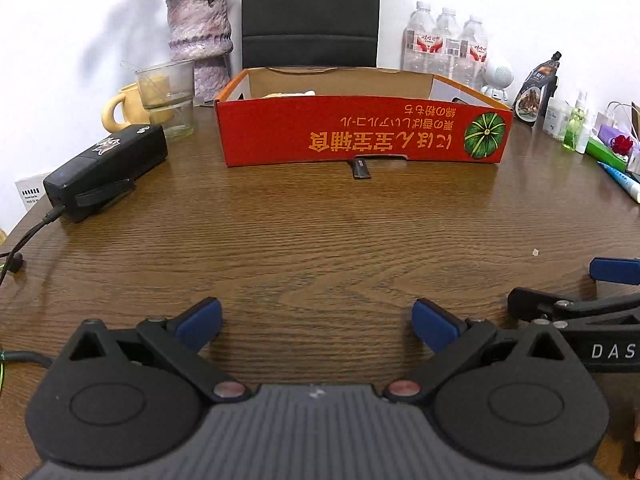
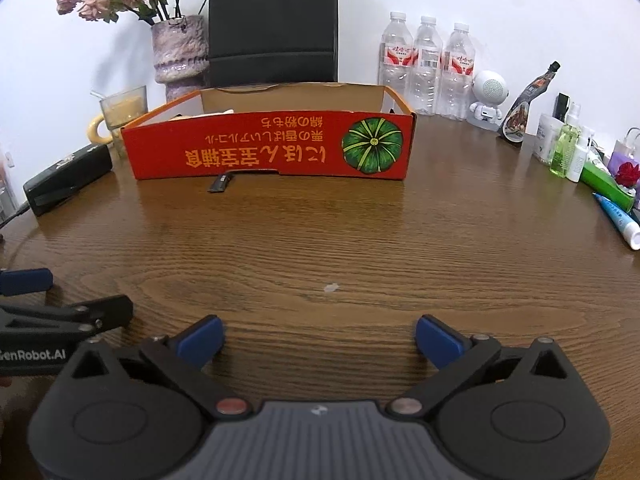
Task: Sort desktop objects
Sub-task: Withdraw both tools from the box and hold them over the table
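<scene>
A red cardboard box (image 1: 360, 132) (image 2: 272, 148) with a green pumpkin picture stands across the middle of the round wooden table (image 1: 320, 240) (image 2: 340, 240). A small dark flat object (image 1: 359, 169) (image 2: 221, 183) lies against its near wall. My left gripper (image 1: 316, 320) hovers low over bare wood at the near edge, open, nothing between its blue pads. My right gripper (image 2: 320, 340) is beside it on the right, also open and empty. Each gripper shows at the edge of the other's view.
A black device with a cable (image 1: 106, 170) (image 2: 66, 184) lies left. A glass (image 1: 168, 96), yellow mug (image 1: 120, 110) and flower vase (image 1: 200, 36) stand at the back left; three water bottles (image 2: 428, 64), a white robot figure (image 2: 490, 100), small bottles (image 2: 566, 152) and a tube (image 2: 618, 220) crowd the right.
</scene>
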